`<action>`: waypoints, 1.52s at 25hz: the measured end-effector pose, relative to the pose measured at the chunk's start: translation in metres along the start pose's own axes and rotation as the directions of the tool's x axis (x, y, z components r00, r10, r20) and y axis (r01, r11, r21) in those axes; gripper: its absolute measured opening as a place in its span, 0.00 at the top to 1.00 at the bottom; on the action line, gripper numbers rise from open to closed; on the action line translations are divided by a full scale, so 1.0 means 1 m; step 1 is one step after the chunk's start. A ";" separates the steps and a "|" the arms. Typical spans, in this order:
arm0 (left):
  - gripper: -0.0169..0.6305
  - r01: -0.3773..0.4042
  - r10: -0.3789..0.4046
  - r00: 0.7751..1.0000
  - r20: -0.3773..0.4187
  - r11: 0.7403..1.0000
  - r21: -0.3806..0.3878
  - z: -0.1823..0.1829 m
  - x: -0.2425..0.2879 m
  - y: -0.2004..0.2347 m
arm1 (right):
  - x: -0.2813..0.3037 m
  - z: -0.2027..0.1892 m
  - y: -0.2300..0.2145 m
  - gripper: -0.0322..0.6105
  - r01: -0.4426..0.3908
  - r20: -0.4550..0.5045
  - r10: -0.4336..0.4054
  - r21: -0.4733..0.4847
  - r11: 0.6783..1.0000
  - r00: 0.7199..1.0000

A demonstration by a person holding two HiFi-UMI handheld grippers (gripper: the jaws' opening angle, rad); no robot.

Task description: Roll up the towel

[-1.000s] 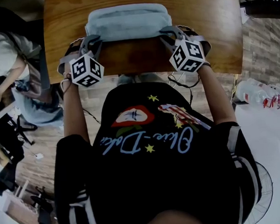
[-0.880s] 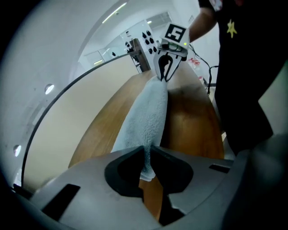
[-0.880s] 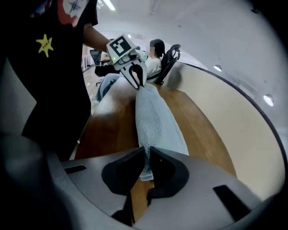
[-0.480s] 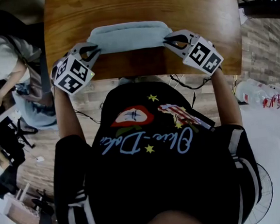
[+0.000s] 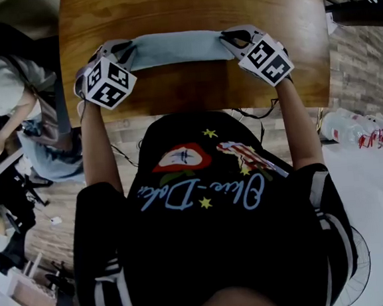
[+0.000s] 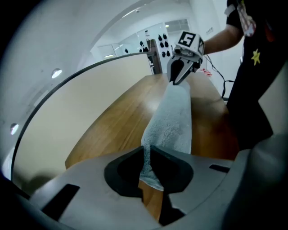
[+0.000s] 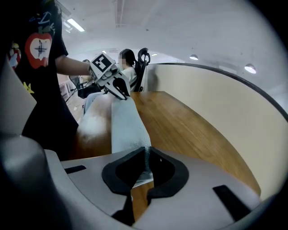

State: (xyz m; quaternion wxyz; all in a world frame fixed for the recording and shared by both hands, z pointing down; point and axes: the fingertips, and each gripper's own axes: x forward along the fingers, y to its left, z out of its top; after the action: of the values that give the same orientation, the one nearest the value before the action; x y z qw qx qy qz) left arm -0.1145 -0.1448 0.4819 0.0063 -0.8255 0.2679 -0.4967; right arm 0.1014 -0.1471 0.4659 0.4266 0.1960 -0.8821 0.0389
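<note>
While a person in a black printed T-shirt (image 5: 202, 201) stands at the near edge of a brown wooden table (image 5: 192, 89), both arms reach forward over it. The left gripper (image 5: 126, 51) pinches the left end of a pale blue-grey terry towel (image 5: 176, 48), its dark fingers (image 6: 168, 168) pressed onto the cloth. The right gripper (image 5: 231, 40) pinches the right end, and its fingers (image 7: 168, 173) have just closed tighter on the fabric. The towel lies crosswise between them as a narrow band, out toward the middle of the table. A second ago it was a deeper pad nearer the person. Since then both grippers have moved away from the body and rolled over, and the towel has shrunk front to back. That looks like one more turn of the roll laid in. Whether any flat cloth is left to wind is not clear from here. Beyond the towel the wood runs on to the table's far edge.
</note>
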 end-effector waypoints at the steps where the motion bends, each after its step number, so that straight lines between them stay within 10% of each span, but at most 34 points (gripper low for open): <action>1: 0.91 -0.020 0.020 1.000 -0.003 1.000 0.005 0.000 0.004 0.004 | 0.004 -0.001 -0.003 0.91 0.015 -0.014 -0.015 -0.010 1.000 1.000; 9: 0.91 -0.089 0.095 0.994 0.054 0.989 -0.117 0.001 0.021 0.020 | 0.031 -0.013 -0.018 0.90 0.090 -0.080 -0.093 -0.033 0.995 0.992; 16: 0.78 -0.158 0.181 0.979 0.094 0.964 -0.215 0.001 0.017 0.034 | 0.025 -0.011 -0.033 0.71 0.166 -0.066 -0.164 0.028 0.986 0.984; 20: 0.70 -0.167 0.229 0.962 0.147 0.924 -0.345 0.010 0.001 0.049 | 0.006 -0.002 -0.051 0.70 0.230 0.050 -0.244 0.197 0.953 0.968; 29: 0.72 -0.230 0.417 0.851 0.320 0.842 -0.488 0.050 -0.073 0.067 | -0.076 0.044 -0.068 0.73 0.229 0.329 -0.451 0.536 0.813 0.830; 38: 0.93 -0.200 0.424 0.779 0.463 0.867 -0.457 0.108 -0.137 0.036 | -0.145 0.085 -0.042 0.92 0.238 0.479 -0.504 0.512 0.826 0.719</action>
State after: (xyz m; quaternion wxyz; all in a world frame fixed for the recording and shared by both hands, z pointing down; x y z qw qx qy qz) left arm -0.0910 -0.1417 0.3058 0.0052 -0.8599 0.4818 -0.1683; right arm 0.1360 -0.1606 0.2967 0.0748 0.4608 -0.8813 0.0732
